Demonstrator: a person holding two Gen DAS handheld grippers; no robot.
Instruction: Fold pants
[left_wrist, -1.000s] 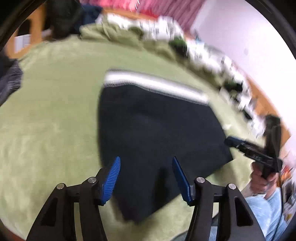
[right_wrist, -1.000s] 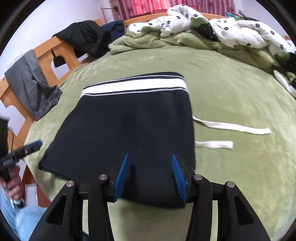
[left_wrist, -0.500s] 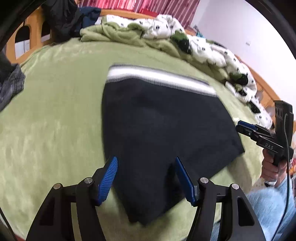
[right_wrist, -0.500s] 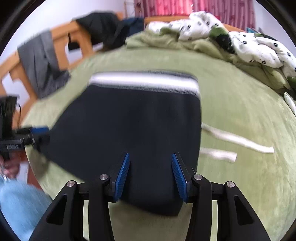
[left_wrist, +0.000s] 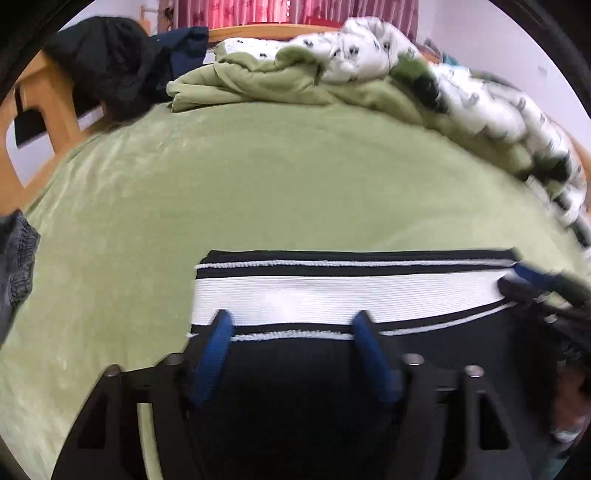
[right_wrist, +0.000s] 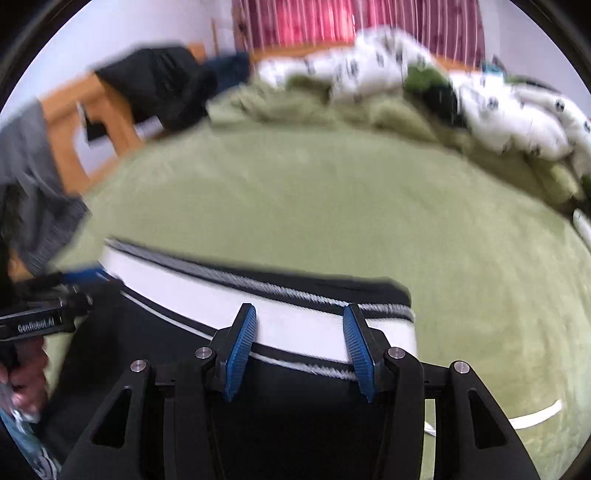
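Observation:
Black pants (left_wrist: 295, 387) with a white striped waistband (left_wrist: 332, 288) lie folded flat on the green bed. My left gripper (left_wrist: 291, 317) is open, its blue fingers over the waistband's left end. My right gripper (right_wrist: 298, 314) is open over the waistband's (right_wrist: 288, 321) right end above the pants (right_wrist: 295, 406). Each gripper shows in the other's view: the right one (left_wrist: 524, 280) at the waistband's right end, the left one (right_wrist: 85, 277) at its left end. A white drawstring (right_wrist: 532, 417) trails off to the right.
The green blanket (left_wrist: 295, 177) covers the bed. A crumpled green and white spotted duvet (left_wrist: 369, 74) lies along the far side. Dark clothes (left_wrist: 110, 62) hang on the wooden bed frame (left_wrist: 33, 122) at the left. Grey clothing (left_wrist: 14, 258) lies at the left edge.
Both grippers have moved forward from the near hem of the pants up to the waistband. Both stay open.

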